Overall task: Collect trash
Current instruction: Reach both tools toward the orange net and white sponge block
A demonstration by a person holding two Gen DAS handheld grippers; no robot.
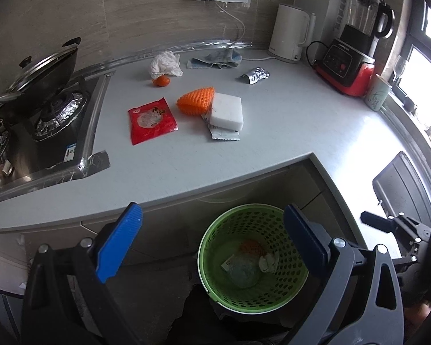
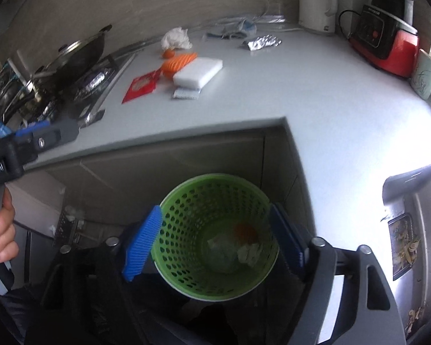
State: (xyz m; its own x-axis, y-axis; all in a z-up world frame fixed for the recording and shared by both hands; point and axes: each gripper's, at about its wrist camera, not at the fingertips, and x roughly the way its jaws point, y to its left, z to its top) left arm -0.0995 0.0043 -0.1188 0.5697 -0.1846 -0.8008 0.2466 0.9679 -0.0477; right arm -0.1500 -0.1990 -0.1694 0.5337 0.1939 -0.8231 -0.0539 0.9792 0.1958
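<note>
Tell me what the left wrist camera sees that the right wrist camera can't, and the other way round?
Only the left wrist view shows the blender's glass jug and the right gripper at its edge.

Only the right wrist view shows a hand holding the left gripper's handle, and peels in the sink.

Both show the green basket with trash in it, the red packet, the white sponge, the orange foam net and the kettle.
</note>
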